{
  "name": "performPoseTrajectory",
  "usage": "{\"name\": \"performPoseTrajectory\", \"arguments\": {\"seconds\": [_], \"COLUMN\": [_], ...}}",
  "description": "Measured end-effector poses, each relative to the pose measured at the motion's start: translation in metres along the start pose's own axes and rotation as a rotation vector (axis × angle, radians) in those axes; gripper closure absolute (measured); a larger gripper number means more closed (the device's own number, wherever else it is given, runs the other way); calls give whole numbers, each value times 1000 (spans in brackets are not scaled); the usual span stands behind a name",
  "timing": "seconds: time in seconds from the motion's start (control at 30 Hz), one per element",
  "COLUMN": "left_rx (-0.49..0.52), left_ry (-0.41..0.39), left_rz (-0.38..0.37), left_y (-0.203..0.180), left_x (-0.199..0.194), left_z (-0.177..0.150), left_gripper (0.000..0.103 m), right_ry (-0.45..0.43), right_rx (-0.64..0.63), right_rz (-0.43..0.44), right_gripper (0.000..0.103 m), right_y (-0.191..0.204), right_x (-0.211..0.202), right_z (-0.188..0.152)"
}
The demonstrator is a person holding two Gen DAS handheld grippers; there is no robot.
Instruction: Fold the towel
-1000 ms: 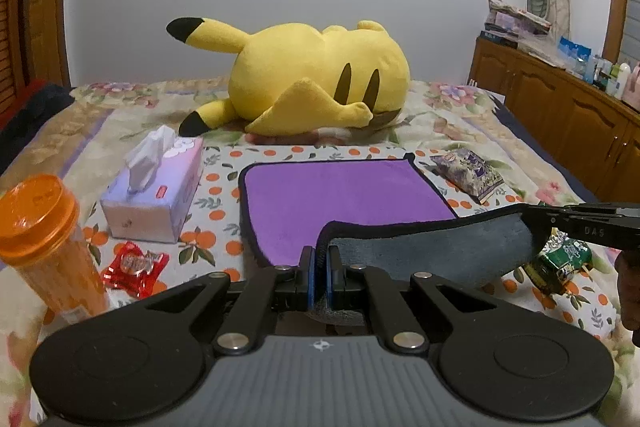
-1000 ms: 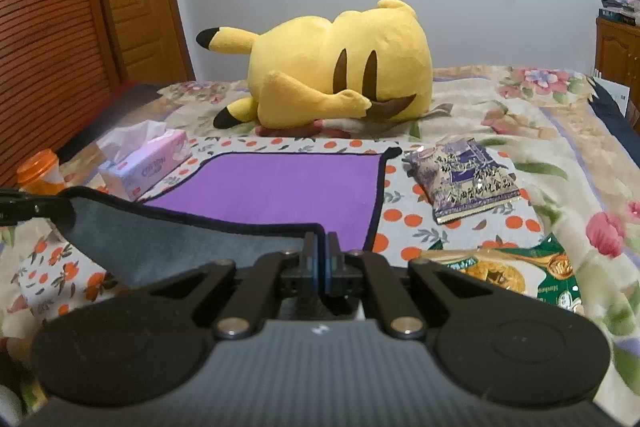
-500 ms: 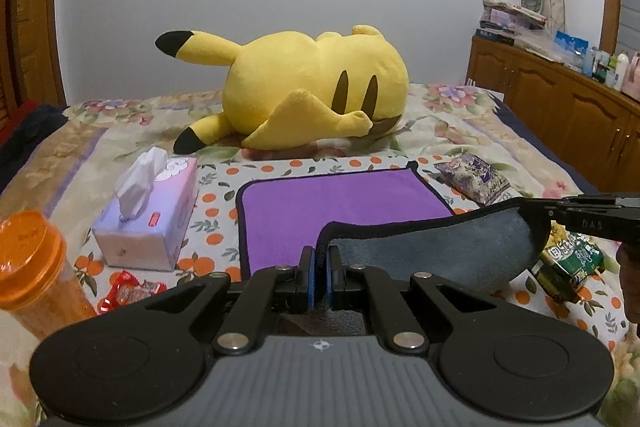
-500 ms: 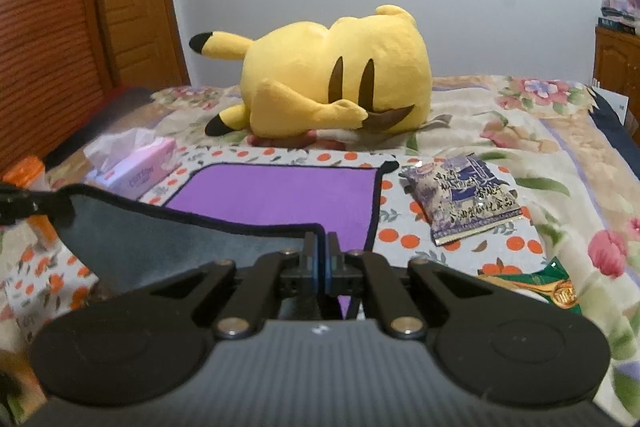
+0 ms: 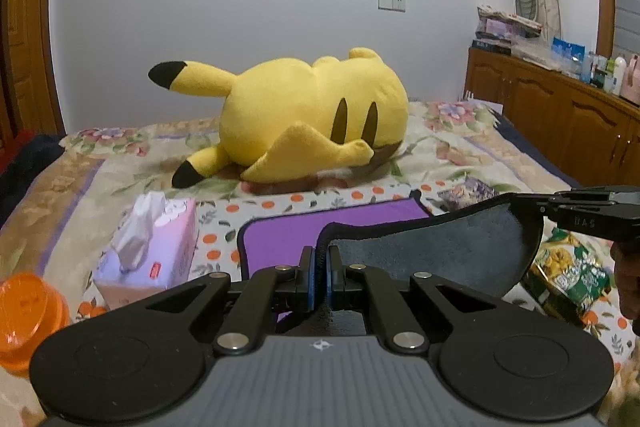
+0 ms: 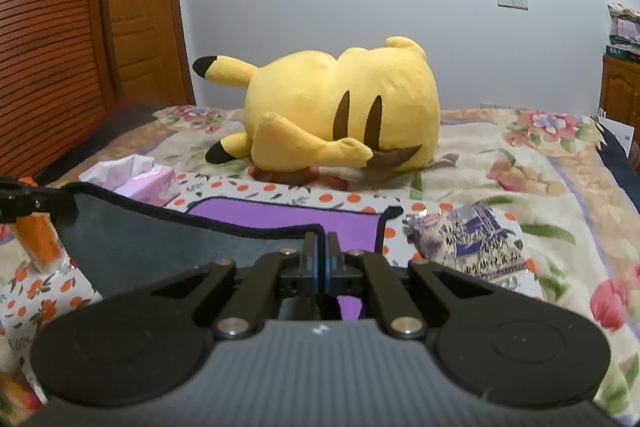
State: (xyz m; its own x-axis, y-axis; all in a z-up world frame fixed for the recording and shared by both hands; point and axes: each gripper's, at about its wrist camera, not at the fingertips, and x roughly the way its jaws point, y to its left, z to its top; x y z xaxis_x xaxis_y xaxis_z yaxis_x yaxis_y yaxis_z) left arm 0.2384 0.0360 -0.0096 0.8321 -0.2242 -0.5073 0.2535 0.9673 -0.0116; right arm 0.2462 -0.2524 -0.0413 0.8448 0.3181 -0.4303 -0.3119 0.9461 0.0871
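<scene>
The towel [image 5: 436, 251] is purple on top and grey underneath, with a black hem. Its far part lies flat on the bed [image 5: 340, 223]; its near edge is lifted, grey side showing. My left gripper [image 5: 320, 259] is shut on the near left corner. My right gripper [image 6: 320, 251] is shut on the near right corner; it also shows in the left wrist view [image 5: 532, 205]. In the right wrist view the towel [image 6: 168, 247] stretches left to the left gripper [image 6: 56, 205]. The lifted edge hangs between both grippers above the flat purple part [image 6: 288, 217].
A yellow plush toy [image 5: 316, 123] lies behind the towel. A pink tissue box [image 5: 148, 251] and an orange-lidded cup [image 5: 28, 311] stand at the left. Snack packets [image 5: 568, 275] [image 6: 472, 247] lie at the right. A wooden cabinet [image 5: 560, 119] lines the right wall.
Both grippers have risen and moved forward with the towel's near edge. More of the flat purple part is now covered from view by the lifted grey side.
</scene>
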Motion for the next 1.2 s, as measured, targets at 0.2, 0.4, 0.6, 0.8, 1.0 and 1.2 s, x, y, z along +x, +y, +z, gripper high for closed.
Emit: {"name": "performPoseTrajectory", "arguments": {"seconds": [0.2,0.4,0.6,0.8,1.0,1.2], "left_rx": [1,19,25,35,22,17], "left_ry": [-18,-25,-38,-55,-70,-81], "left_rz": [-7,2,3,14,29,53], "left_y": [0,-2,-1,2,7,13], "left_x": [0,8,18,30,41,55], "left_z": [11,18,29,42,47,47], "left_gripper": [97,97,97,97,97,97], "right_ry": [-13,-16,-16,-25,-13,-10], "right_rx": [7,-10,-25,-38,-80,-105], "right_rz": [-5,-10,-17,-24,-53,-74], "right_gripper": [99,99,99,99,99,99], "right_y": [-3,-5,-8,-11,-11,-14], "right_x": [4,12,21,33,49,64], "right_z": [8,14,21,31,39,46]}}
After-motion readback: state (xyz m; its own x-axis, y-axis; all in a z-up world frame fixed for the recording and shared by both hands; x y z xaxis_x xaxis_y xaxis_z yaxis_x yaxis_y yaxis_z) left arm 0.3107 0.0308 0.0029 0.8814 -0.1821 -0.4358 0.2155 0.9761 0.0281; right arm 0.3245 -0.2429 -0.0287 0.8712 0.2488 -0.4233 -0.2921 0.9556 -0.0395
